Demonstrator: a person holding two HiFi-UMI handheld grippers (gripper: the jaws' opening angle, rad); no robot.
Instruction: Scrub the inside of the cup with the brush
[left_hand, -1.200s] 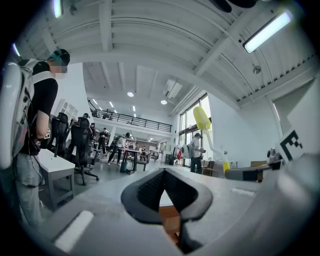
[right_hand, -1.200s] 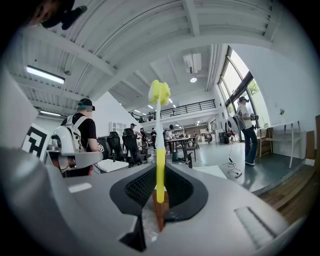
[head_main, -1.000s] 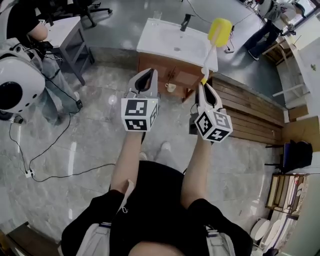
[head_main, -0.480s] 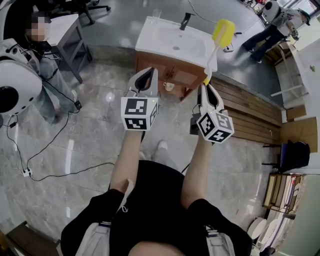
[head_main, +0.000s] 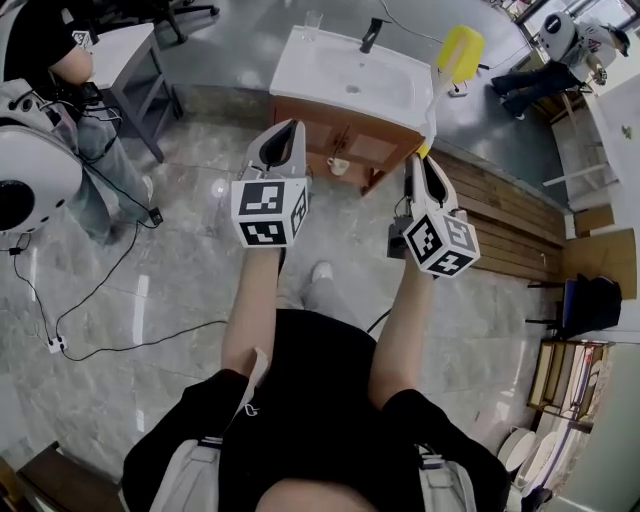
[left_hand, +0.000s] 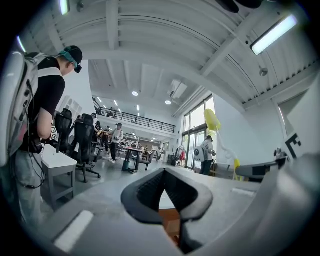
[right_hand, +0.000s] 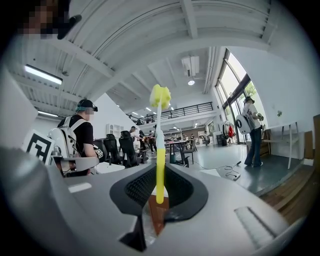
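Note:
My right gripper (head_main: 422, 160) is shut on the yellow lower end of a long brush (head_main: 436, 100), which has a white stem and a yellow sponge head (head_main: 460, 52). It points up over the white sink (head_main: 300, 70). In the right gripper view the brush (right_hand: 160, 150) rises straight from between the jaws of the right gripper (right_hand: 160, 175). My left gripper (head_main: 280, 148) is shut and holds nothing, as the left gripper view (left_hand: 165, 173) also shows. A clear glass (head_main: 314, 20) stands at the sink's back edge. A small white cup (head_main: 338, 166) sits by the wooden cabinet front.
The sink sits on a wooden cabinet (head_main: 375, 148). A wooden platform (head_main: 510, 225) lies to the right and a dish rack (head_main: 565, 385) at the lower right. On the left are a grey table (head_main: 125, 55), a white round machine (head_main: 30, 170) and floor cables (head_main: 100, 300). Other persons stand around.
Both grippers have spread slightly apart. The brush head has drifted up and to the right in the head view. Both grips are unchanged.

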